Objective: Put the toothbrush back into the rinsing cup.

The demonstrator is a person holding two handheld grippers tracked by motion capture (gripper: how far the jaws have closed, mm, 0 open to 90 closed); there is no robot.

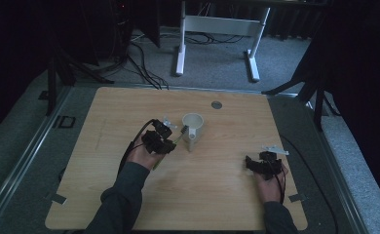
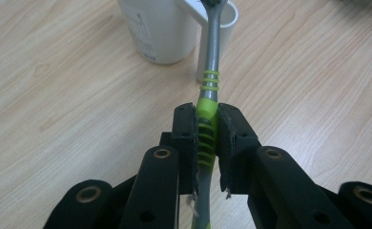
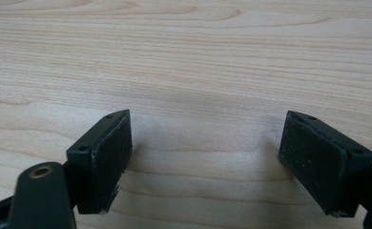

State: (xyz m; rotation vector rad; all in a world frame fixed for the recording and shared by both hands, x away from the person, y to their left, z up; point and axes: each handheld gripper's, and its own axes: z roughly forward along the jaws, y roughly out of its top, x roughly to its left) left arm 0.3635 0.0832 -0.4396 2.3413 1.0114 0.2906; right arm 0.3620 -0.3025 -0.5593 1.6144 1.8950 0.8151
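Left gripper [image 2: 207, 125] clamps toothbrush [image 2: 208, 102] by green handle, head at mug [image 1: 193, 127] rim, mid-desk toward far edge. Right gripper [image 3: 208, 152] agape, idle near right edge. Next: lower brush into mug, release.

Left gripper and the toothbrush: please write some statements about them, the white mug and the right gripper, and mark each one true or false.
1. The left gripper is shut on the toothbrush. True.
2. The toothbrush handle is red. False: it is grey and green.
3. The toothbrush head points toward the white mug. True.
4. The right gripper holds a spoon. False: its jaws stand open over the bare wooden table.
5. The mug lies on its side. False: it stands upright.
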